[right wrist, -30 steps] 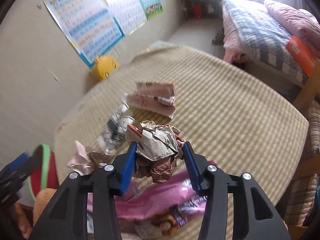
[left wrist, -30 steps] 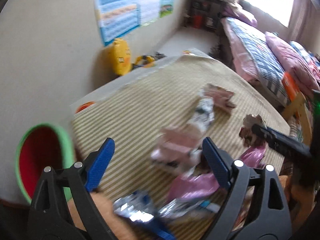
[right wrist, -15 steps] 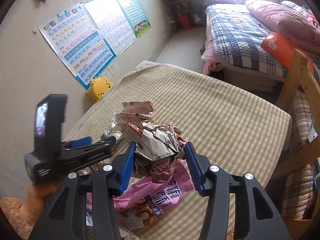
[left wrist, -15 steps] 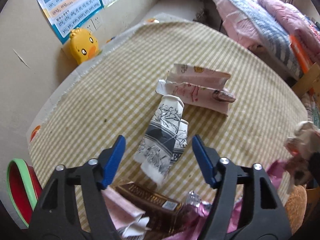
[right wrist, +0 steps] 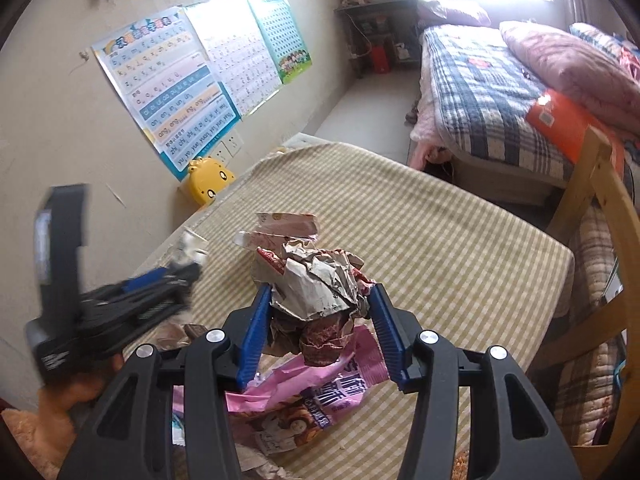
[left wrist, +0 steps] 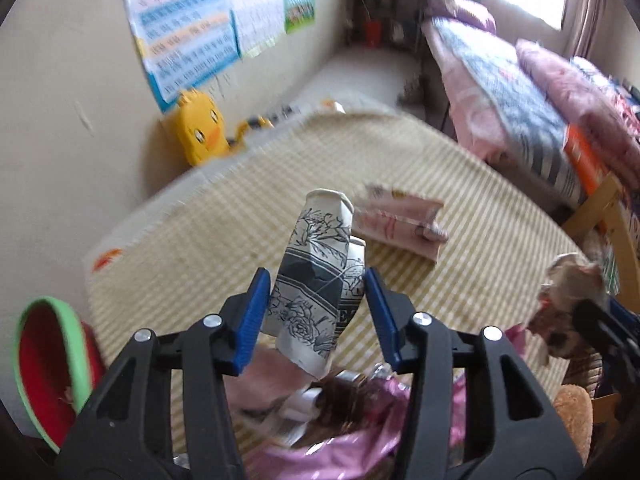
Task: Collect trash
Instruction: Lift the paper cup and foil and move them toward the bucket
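**Both grippers carrying trash over the checked table**

The left gripper [left wrist: 316, 308] has a crushed paper cup [left wrist: 318, 276] with a black flower print standing between its blue pads. The left pad touches the cup's side, the right pad sits at its other edge, and the jaws are closing on it. The cup's open mouth points away from the camera, toward the pink wrapper [left wrist: 400, 224] lying flat on the checked tablecloth [left wrist: 200, 248]. A green-rimmed red bin [left wrist: 40, 364] stands at the lower left, off the table edge.

The right gripper [right wrist: 318, 316] is clamped on a crumpled paper ball [right wrist: 316, 284], held above a pink snack bag [right wrist: 320, 388] on the table.

Half a second earlier the cup lay flat on the cloth with the left jaws spread wide on either side of it; now it is tilted up between much narrower jaws. The right gripper's hold on the paper ball is unchanged.
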